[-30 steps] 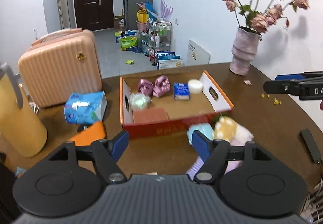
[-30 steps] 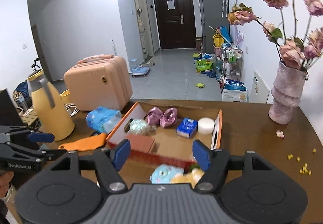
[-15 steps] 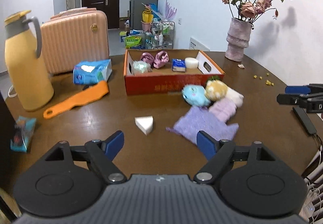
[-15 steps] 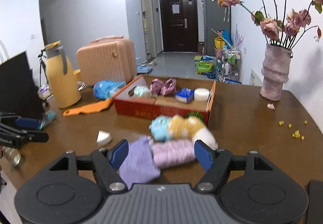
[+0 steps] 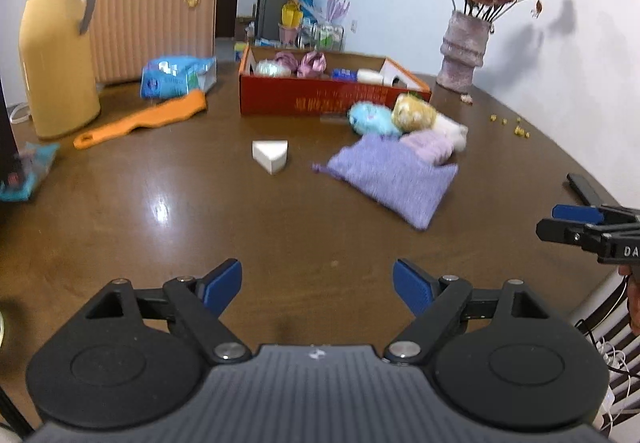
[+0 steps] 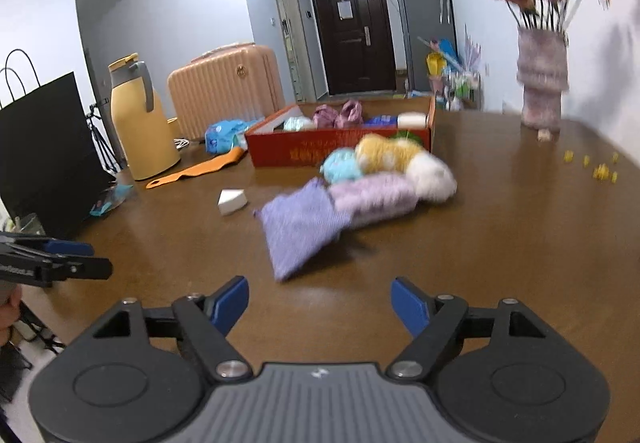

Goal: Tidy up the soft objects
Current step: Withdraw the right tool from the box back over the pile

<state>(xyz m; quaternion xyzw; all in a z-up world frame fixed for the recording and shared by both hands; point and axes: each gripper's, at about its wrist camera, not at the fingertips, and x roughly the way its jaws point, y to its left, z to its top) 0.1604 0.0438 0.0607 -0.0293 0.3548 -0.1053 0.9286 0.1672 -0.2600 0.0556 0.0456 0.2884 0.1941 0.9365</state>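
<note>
A purple knit pouch (image 5: 394, 179) (image 6: 300, 229) lies on the brown table, with a lilac fluffy piece (image 5: 430, 145) (image 6: 374, 195), a blue plush (image 5: 370, 119) (image 6: 342, 167), a yellow plush (image 5: 414, 113) (image 6: 384, 151) and a white plush (image 5: 452, 129) (image 6: 434, 173) heaped behind it. An orange cardboard box (image 5: 332, 97) (image 6: 340, 151) behind them holds pink bundles and small items. A white wedge sponge (image 5: 271, 154) (image 6: 231, 201) lies left of the pouch. My left gripper (image 5: 318, 285) and right gripper (image 6: 320, 307) are open and empty, near the table's front edge.
A yellow thermos (image 5: 56, 51), an orange brush (image 5: 142, 119), a blue tissue pack (image 5: 178, 77) and a peach suitcase (image 5: 154, 23) are at the left. A vase of dried roses (image 5: 464, 51) stands at the back right. A black bag (image 6: 44, 147) stands at the far left.
Both grippers have pulled back from the box toward the table's front edge. The soft heap and the box now lie farther away. Both stay open and empty.
</note>
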